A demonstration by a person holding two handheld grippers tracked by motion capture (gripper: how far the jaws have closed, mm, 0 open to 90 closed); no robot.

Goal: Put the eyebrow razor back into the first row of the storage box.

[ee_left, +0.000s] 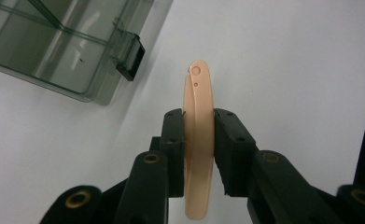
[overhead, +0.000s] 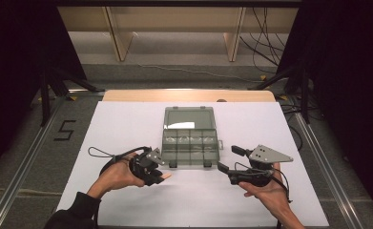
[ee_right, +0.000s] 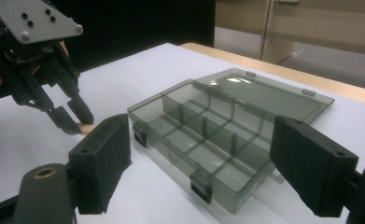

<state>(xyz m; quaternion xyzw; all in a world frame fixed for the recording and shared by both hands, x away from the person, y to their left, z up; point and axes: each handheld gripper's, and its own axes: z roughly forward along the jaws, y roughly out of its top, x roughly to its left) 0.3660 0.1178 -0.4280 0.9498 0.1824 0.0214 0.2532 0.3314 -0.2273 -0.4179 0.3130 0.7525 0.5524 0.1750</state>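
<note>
Half the clip (ee_left: pixel 199 140) behind claw pads (ee_left: pixel 173 149)

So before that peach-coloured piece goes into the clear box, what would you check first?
1. Left tongs clamped on the peach piece: ok.
2. Box lid open and laid flat: ok.
3. Compartments free of other items: ok, as far as visible.
4. Right tongs open, holding nothing: ok.
5. Right tongs apart from the compartment box: ok, they sit beside it.
6. Which compartment the piece fits: cannot tell.
</note>
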